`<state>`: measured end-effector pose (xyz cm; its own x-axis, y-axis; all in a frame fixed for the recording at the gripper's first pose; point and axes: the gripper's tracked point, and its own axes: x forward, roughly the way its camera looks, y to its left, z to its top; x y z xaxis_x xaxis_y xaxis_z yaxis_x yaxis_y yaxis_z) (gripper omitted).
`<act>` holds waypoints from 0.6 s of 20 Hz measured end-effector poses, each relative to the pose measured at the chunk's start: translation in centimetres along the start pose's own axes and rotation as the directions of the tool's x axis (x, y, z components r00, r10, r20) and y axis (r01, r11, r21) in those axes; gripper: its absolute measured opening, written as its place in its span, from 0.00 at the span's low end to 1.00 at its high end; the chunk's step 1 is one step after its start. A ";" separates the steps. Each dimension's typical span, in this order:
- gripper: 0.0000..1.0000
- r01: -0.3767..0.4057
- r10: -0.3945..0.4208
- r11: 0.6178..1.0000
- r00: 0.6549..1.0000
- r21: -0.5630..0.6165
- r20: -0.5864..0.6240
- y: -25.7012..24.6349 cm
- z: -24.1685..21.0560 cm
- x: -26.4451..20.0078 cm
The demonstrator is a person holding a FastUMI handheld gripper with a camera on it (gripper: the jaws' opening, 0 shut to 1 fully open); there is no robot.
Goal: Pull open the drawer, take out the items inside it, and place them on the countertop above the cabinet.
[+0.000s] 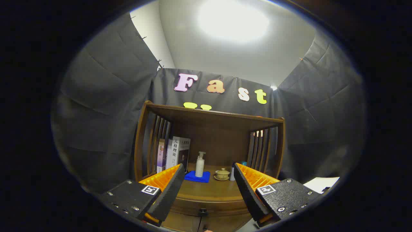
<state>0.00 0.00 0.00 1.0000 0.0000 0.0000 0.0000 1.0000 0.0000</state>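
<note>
Cloth-walled booth (pixel 106 106), home-style wooden shelf cabinet (pixel 212 129)

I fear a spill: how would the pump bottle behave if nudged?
The pump bottle stands tall and narrow on a soft blue cloth, so it would probably tip easily. It looks like light plastic. The gripper, fingers open, is short of it.

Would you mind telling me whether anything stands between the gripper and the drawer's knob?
Nothing visible does. The open gripper hangs apart from the drawer knob, which sits low between its fingers. The pump bottle and lidded teacup stand beyond, on the countertop.

The tool (pixel 208 180) is held level, its fingers spread wide apart.
</note>
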 end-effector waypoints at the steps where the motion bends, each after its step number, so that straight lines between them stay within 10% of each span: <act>1: 0.94 0.001 0.000 1.000 1.000 0.005 -0.011 -0.2 -0.4 0.1; 12: 0.95 -0.015 0.016 0.999 0.998 0.028 -0.066 -0.2 -3.0 0.8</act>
<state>0.79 -0.16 -2.96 0.9977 0.0165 -0.0660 -0.0146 0.9995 0.0285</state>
